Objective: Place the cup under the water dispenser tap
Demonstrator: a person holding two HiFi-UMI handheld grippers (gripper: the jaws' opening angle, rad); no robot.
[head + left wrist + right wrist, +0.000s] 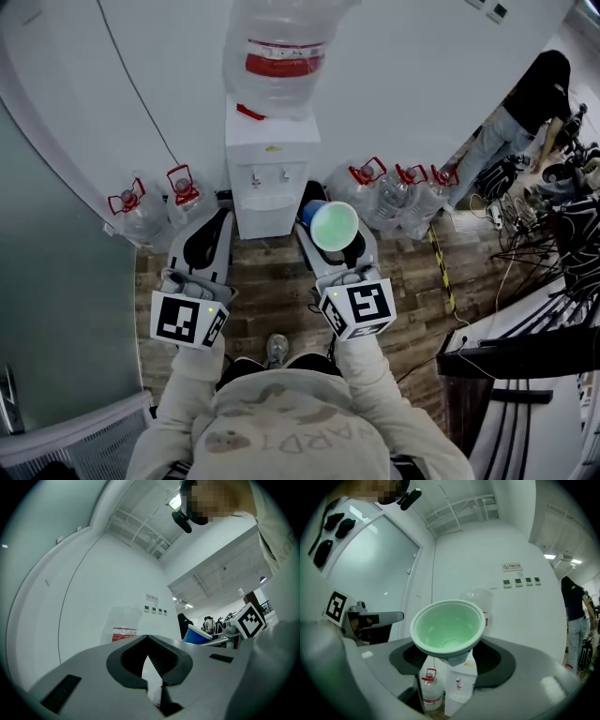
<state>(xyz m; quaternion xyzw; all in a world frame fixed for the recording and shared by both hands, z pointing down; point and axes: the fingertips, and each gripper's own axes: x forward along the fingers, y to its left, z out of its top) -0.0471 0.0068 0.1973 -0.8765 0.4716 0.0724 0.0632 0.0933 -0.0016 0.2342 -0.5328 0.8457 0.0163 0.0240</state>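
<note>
Right claw [451,654] clamps wide on the blue plastic cup with pale green inside [447,624], short of the white water dispenser [267,155]; left claw [148,640] closed, empty; placing under its tap [282,174] looks undone

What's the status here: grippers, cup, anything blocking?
Right gripper shut on cup. Left gripper empty, fingers together. Cup held just right of water dispenser, not yet under tap. Nothing between them.

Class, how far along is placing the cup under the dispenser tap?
Done: the right gripper holds the cup. In hand: it is held out toward the dispenser, short of it. Left: set the cup under the taps and let go.
</note>
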